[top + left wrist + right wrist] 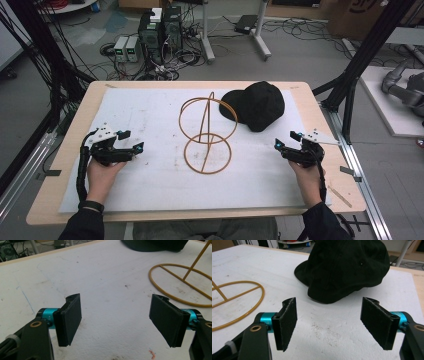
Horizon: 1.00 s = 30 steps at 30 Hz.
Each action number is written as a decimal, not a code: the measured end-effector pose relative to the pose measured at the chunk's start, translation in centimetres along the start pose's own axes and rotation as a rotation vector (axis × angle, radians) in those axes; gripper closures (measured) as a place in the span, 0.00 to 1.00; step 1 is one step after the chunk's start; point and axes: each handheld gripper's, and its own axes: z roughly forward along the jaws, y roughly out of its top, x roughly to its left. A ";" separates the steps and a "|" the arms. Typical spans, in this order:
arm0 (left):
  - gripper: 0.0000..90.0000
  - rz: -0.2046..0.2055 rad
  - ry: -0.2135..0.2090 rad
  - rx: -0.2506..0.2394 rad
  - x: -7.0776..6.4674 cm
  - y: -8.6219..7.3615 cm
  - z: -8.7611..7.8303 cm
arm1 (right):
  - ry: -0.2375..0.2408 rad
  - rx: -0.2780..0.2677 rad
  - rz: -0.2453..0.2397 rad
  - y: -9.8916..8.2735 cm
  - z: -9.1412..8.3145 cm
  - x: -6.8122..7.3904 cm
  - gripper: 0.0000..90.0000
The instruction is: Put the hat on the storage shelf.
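Black cap, one; gold wire stand, one; two wide-open, empty claws, left claw, right claw, on desk.

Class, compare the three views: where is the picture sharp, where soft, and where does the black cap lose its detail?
High view: even light, slightly soft, cap a flat black mass. Left gripper view: pads sharp, cap cut off by the top edge. Right gripper view: cap near-featureless black, wire stand crisp.

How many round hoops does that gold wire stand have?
2 on the gold wire stand: the base hoop lies flat on the white mat; the upper hoop sits atop the post, beside the black cap.
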 end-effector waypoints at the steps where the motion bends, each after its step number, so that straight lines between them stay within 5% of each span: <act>1: 0.28 0.000 0.001 0.000 0.0 0.0 0.0 | -0.001 -0.002 0.001 0.1 0.0 0.0 0.32; 19: 0.28 -0.008 0.000 0.012 0.0 -0.1 -0.2 | 0.033 -0.015 -0.031 2.5 1.6 1.8 0.32; 30: 0.28 0.000 0.002 0.012 -0.2 -0.3 0.0 | 0.048 -0.006 -0.019 5.5 6.4 3.3 0.33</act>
